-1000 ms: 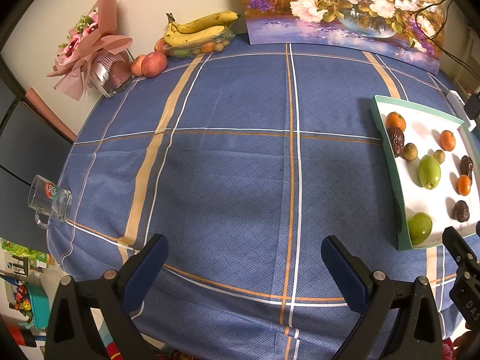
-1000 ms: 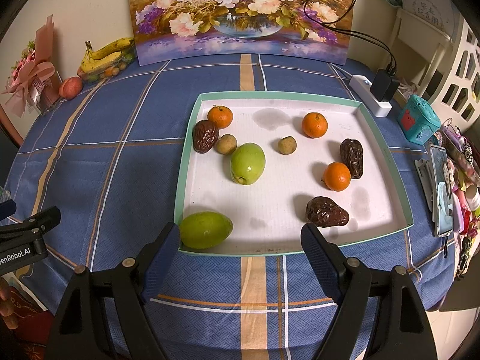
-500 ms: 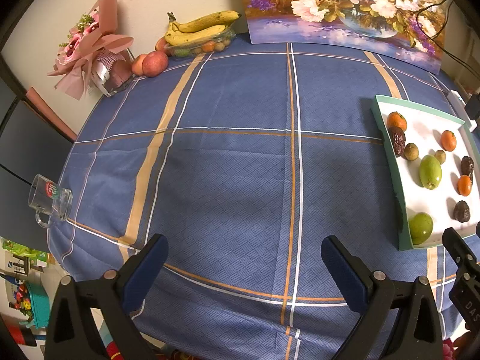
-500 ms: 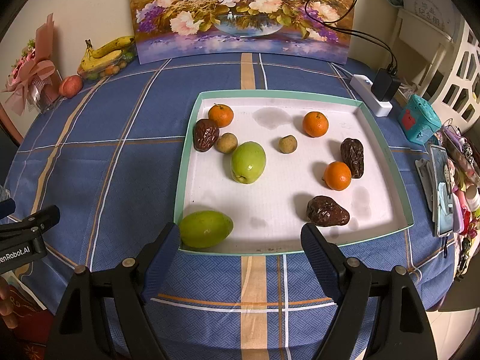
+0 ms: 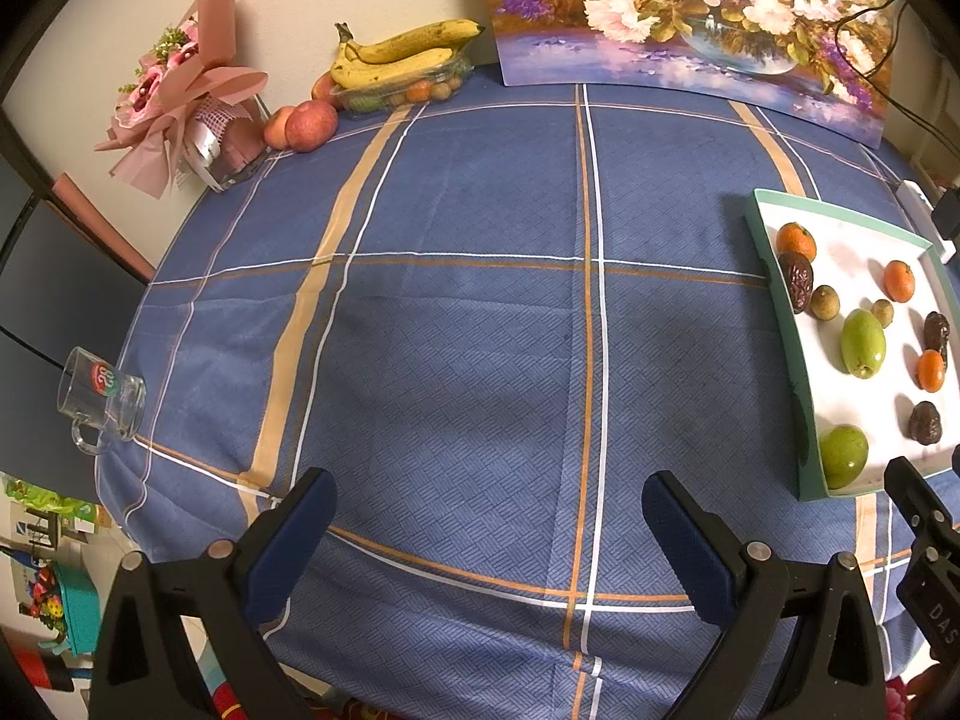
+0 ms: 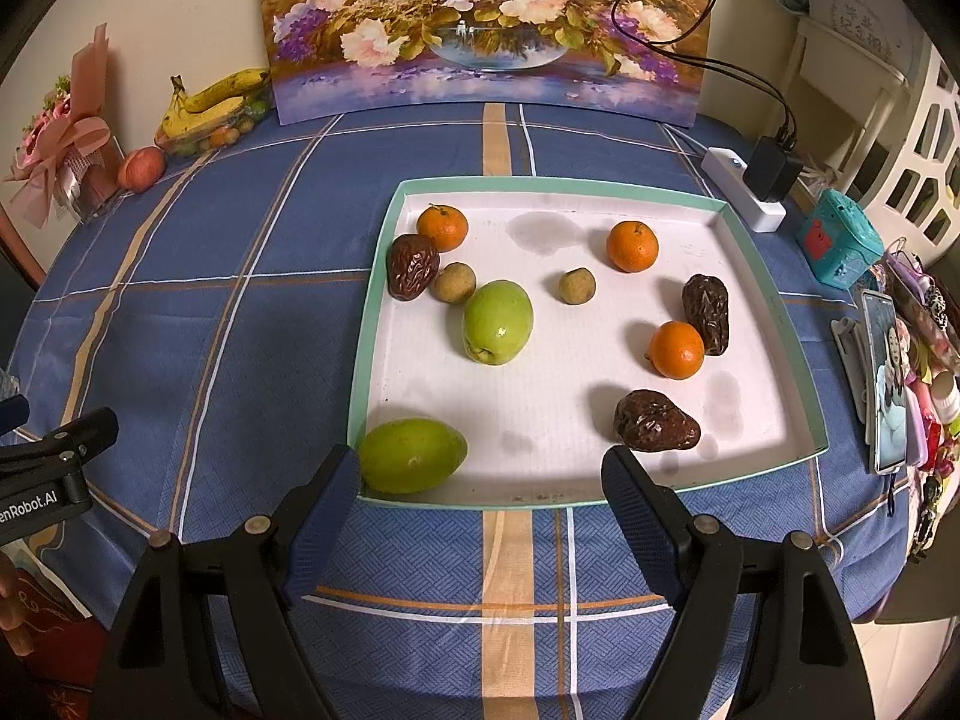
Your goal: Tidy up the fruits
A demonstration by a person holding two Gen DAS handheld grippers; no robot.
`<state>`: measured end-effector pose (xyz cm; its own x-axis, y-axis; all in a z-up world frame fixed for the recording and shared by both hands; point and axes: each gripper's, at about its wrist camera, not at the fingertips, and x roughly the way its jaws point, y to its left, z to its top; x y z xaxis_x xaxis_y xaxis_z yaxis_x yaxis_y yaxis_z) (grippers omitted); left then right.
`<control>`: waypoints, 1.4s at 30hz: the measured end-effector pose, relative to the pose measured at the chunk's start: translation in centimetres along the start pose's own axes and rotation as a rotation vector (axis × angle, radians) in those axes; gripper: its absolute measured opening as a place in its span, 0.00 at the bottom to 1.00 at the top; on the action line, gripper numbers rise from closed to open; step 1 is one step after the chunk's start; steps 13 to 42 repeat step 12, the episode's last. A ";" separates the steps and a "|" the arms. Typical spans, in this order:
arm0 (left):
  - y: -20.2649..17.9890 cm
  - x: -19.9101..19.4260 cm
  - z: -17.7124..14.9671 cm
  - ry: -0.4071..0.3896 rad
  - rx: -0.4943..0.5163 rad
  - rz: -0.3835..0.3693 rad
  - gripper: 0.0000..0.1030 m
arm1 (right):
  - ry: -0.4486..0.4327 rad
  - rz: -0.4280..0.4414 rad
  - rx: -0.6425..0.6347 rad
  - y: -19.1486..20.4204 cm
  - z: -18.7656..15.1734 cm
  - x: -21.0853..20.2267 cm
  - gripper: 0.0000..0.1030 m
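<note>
A white tray with a green rim (image 6: pixel 774 294) holds mixed fruit: three oranges (image 6: pixel 631 246), three dark dates (image 6: pixel 655 421), two green fruits (image 6: pixel 498 321) and two small brown longans (image 6: pixel 577 285). One green fruit (image 6: pixel 411 455) lies in the near left corner. My right gripper (image 6: pixel 480 486) is open and empty, just short of the tray's near edge. My left gripper (image 5: pixel 489 516) is open and empty over bare blue cloth; the tray (image 5: pixel 780 300) lies to its right.
Bananas over a clear fruit box (image 5: pixel 402 60), two apples (image 5: pixel 309 126) and a pink bouquet (image 5: pixel 180 102) stand at the back left. A glass mug (image 5: pixel 99 396) sits at the left table edge. A power strip (image 6: pixel 744 186), a teal box (image 6: pixel 837 246) and a phone (image 6: pixel 888 384) lie right of the tray.
Both grippers stay open and have drifted very slightly; the tray and fruit have not moved.
</note>
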<state>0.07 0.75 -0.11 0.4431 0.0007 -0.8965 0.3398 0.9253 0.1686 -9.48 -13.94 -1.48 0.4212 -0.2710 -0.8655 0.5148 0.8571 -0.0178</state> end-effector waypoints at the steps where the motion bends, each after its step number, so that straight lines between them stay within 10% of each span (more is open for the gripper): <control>1: 0.0 0.0 0.0 0.001 -0.001 0.001 1.00 | 0.001 0.000 -0.001 0.0 -0.1 0.0 0.81; 42: 0.3 -0.1 -0.1 -0.007 -0.005 0.005 1.00 | 0.005 0.001 -0.006 0.0 0.0 0.1 0.81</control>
